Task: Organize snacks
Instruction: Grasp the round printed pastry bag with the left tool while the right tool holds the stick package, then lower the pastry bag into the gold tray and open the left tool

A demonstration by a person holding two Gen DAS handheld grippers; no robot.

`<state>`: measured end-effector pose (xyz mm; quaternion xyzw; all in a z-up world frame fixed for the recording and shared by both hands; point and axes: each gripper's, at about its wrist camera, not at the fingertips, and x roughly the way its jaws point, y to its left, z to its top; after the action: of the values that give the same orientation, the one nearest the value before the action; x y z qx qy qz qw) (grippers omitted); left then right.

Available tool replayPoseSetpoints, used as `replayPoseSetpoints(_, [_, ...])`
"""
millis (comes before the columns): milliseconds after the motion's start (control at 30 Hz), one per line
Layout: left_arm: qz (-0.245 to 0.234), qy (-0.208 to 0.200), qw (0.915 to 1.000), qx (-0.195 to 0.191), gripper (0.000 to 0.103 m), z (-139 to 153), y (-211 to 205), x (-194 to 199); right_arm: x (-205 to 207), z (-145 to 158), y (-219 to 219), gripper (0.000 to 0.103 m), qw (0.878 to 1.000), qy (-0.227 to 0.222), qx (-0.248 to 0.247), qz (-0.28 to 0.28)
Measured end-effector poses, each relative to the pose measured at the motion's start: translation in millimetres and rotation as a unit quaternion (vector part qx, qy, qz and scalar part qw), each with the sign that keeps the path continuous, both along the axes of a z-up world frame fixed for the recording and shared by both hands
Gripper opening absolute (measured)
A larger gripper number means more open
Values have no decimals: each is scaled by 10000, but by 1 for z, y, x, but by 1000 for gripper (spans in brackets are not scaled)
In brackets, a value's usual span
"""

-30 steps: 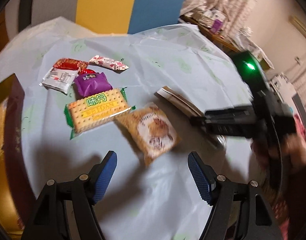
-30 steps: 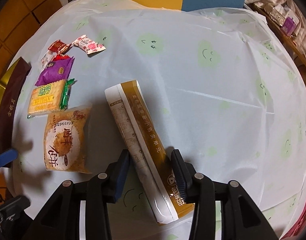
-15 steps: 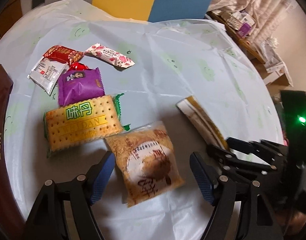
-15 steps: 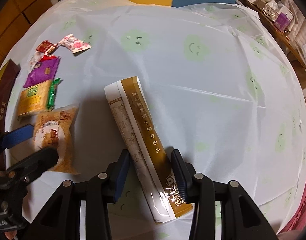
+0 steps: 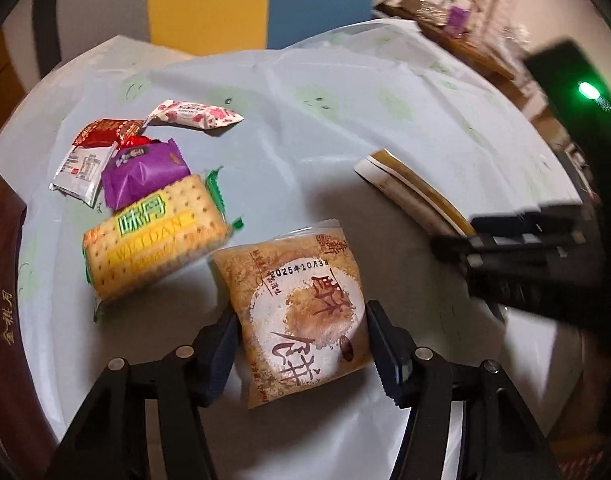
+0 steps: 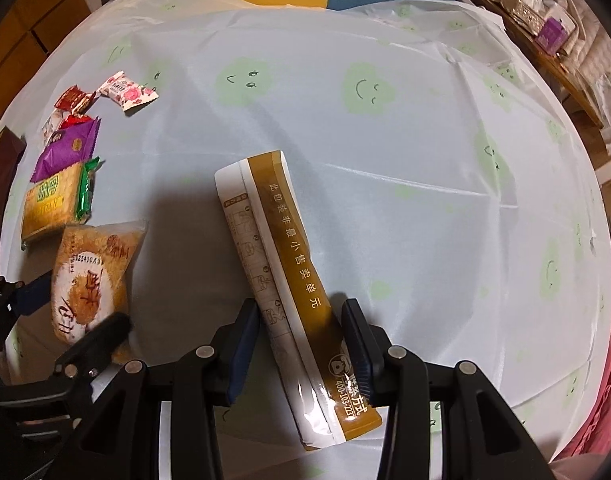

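Left wrist view is showing your left gripper (image 5: 301, 344) straddling the brown pastry packet (image 5: 301, 312) on the near part of the tablecloth (image 5: 345, 128). Its jaws have just been closing around the packet, and the pads are sitting at its side edges; I cannot tell whether they are pressing yet. Expect a light, puffy wrapper with a crumbly cake inside, so you should be squeezing gently across the middle of the bag, not the thin sealed ends, which are likely to slip.

Your right gripper (image 6: 301, 344) is clamping the long gold-and-white packet (image 6: 289, 280) near its near end, while the far end is stretching away over the cloth. It looks stiff enough to hold its line, though glossy.

The cracker pack (image 5: 153, 236), purple packet (image 5: 145, 172) and small sweets (image 5: 193, 114) are lying clustered at far left.
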<state>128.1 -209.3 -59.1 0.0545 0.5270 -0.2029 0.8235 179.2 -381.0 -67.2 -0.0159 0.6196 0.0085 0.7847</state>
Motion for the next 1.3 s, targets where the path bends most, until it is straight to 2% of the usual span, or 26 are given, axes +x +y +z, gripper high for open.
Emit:
replayPoseSetpoints(67, [-74,-131,9999,-9,60,0,10,-12,-1,1,4,35,9999,-53,-53,89])
replayPoseSetpoints(133, [-85,-168,9998,-99,60,0,21,-22,-3,-2,14,34,9997,-124,-107,184])
replayPoseSetpoints(300, [-68,-370,9989,-298,60,1,42,-45,-6,-7,32,35,9986,-137,47,509])
replayPoseSetpoints(467, [-125,-418,9981,-435,60,4,52,-63,-6,-10,26,36,9988,-119,302,378])
replayPoseSetpoints(700, [-22,-569,9941,-921,60,31,87,-74,-11,-11,37,35,9980,-295,-34,552])
replayPoseSetpoints(867, [497,-550,9872,-1414,60,62,138,-67,-21,-11,46,35,9976,-346,-98,589])
replayPoseSetpoints(1000, [1104,-537,9799,-1572,60,78,189,-52,-23,-13,46,35,9973,-381,-136,616])
replayPoseSetpoints(1167, [1902,-579,9701,-1391,60,84,258,-27,-26,-12,50,35,9968,-412,-200,659])
replayPoseSetpoints(1300, [2401,-432,9626,-1180,60,73,298,-4,-28,-10,53,35,9960,-445,-270,726])
